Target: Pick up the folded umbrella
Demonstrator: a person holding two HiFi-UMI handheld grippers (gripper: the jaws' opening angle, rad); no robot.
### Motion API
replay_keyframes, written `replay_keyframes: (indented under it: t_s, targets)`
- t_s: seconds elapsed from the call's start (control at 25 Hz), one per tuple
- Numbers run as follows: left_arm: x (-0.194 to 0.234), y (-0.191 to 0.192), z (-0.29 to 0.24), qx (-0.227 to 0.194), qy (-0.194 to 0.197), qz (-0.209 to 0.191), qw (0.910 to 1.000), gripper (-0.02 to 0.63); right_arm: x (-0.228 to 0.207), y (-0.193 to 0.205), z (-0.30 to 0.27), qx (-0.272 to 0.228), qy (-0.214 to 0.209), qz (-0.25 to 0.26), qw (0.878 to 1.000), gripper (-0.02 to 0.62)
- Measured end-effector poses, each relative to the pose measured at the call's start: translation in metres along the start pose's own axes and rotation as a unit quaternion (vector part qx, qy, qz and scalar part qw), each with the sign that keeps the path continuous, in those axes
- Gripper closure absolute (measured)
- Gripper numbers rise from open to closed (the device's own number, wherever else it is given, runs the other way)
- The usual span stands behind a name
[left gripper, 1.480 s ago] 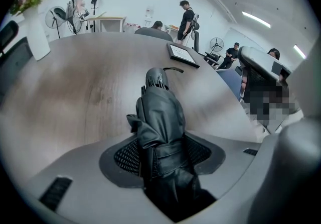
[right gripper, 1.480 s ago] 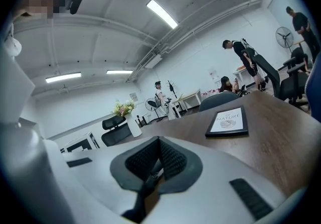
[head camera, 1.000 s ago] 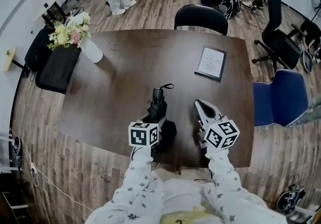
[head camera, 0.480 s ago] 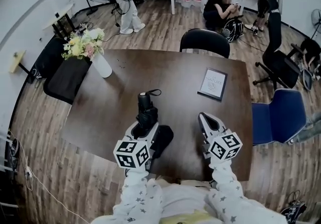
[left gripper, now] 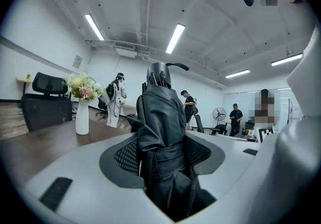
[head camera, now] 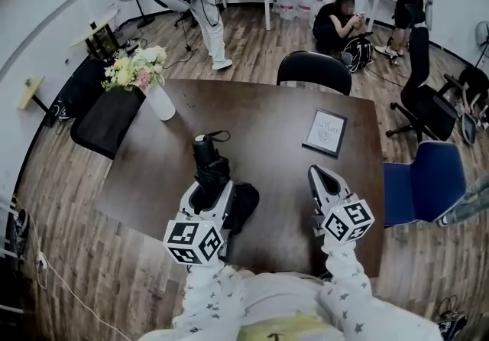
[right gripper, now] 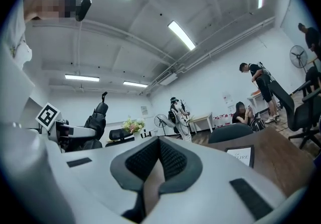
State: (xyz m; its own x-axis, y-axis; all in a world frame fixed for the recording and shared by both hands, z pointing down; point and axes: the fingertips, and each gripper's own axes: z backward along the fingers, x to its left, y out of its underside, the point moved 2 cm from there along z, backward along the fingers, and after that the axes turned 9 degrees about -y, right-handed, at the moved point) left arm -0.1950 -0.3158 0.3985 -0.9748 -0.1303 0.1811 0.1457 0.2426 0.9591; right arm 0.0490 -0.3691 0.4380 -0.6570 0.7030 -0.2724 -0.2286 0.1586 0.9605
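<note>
The folded umbrella [head camera: 208, 162] is black, with a wrist loop at its far end, and hangs above the dark wooden table [head camera: 260, 114]. My left gripper [head camera: 206, 193] is shut on its lower part, and loose canopy fabric droops beside the jaws. In the left gripper view the umbrella [left gripper: 160, 112] stands upright between the pads of the left gripper [left gripper: 161, 155]. To the right, my right gripper [head camera: 318, 173] hovers over the table with its jaws together and nothing in them. The right gripper view shows the pads of the right gripper [right gripper: 159, 148] meeting, and the umbrella [right gripper: 96, 117] off to the left.
A white vase of flowers [head camera: 157, 95] stands at the table's far left corner and a framed card [head camera: 325, 133] lies at the far right. A black chair [head camera: 315, 72] is behind the table, a blue chair [head camera: 420, 179] at the right. Several people are at the back.
My left gripper has risen with the umbrella, which has come off the table and tipped up toward upright. The right gripper has risen a little.
</note>
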Motion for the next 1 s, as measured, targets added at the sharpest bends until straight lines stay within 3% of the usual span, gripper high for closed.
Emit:
replay_keyframes:
  t_s: [0.16, 0.52, 1.0]
  targets:
    - [0.001, -0.015, 0.010, -0.036, -0.011, -0.016, 0.9992, 0.359, -0.002, -0.008, 0.002, -0.008, 0.007, 0.016, 1.000, 0.574]
    - [0.016, -0.041, 0.027, -0.085, -0.034, -0.011, 0.9958, 0.359, -0.006, -0.022, 0.008, -0.021, 0.027, 0.026, 0.999, 0.574]
    - [0.027, -0.043, 0.032, -0.084, -0.048, -0.020, 0.9951, 0.357, 0.000, -0.032, 0.009, -0.024, 0.037, 0.041, 0.998, 0.574]
